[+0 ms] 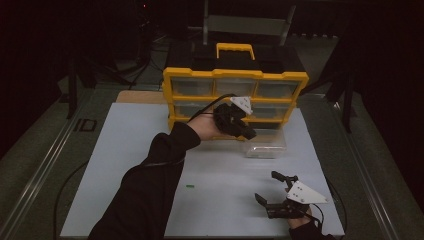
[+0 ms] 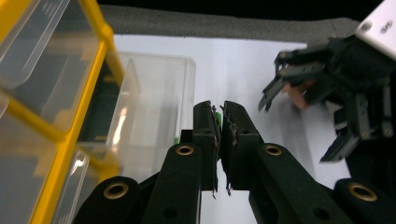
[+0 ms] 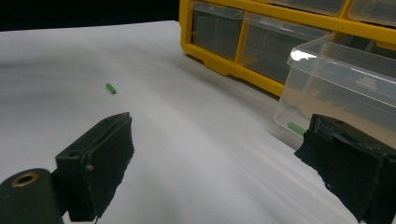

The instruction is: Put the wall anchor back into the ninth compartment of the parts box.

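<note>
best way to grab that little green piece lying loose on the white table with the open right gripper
The green piece is a short, thin stick lying flat on the white table, clear of the yellow organizer. Probably best to come straight down from above, with the right gripper turned so its jaws close across the piece's narrow width at its middle, pads low to the surface.

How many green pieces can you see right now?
3. One green piece lies loose on the white mat; one in the clear drawer; one seems pinched in the left tool. Others may hide in the cabinet.
</note>
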Tool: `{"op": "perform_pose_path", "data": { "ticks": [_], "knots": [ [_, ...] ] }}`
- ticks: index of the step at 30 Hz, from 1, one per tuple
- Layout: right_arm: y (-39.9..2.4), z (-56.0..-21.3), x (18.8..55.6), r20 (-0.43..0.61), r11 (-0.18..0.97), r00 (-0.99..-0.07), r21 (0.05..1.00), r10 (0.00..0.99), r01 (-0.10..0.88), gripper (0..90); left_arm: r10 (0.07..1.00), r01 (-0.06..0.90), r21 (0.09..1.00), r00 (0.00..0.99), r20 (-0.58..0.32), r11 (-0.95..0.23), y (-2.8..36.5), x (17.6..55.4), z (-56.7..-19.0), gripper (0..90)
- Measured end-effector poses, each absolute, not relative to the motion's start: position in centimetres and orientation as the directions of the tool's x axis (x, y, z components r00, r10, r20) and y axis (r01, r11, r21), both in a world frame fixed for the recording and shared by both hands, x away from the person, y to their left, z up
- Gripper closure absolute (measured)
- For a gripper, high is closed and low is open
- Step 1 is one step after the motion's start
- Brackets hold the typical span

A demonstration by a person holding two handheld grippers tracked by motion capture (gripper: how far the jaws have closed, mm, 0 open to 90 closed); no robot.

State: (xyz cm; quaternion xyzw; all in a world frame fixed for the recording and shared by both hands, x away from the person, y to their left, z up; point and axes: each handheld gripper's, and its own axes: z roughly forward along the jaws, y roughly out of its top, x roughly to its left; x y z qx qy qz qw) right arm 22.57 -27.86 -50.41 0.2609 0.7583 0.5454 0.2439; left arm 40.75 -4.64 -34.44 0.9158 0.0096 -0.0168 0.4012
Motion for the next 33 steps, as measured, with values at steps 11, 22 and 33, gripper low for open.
{"op": "perform_pose_path", "data": {
  "ticks": [11, 22, 33],
  "knots": [
    [-27.8, -50.4, 22.5, -0.085, 0.271, -0.748, 0.954, 0.658, 0.130, 8.2, 0.072, 0.090, 0.740, 0.996, -0.057, -0.666, -7.4, 42.2, -34.4, 85.3],
    [-27.9, -50.4, 22.5, -0.083, 0.263, -0.744, 0.956, 0.663, 0.128, 8.2, 0.143, 0.137, 0.697, 0.988, -0.050, -0.704, -10.1, 42.6, -35.7, 85.2],
    [-27.9, -50.4, 22.5, -0.080, 0.262, -0.747, 0.956, 0.660, 0.130, 8.2, 0.181, 0.178, 0.649, 0.981, -0.064, -0.740, -11.4, 43.2, -37.8, 85.0]
  ]
}}
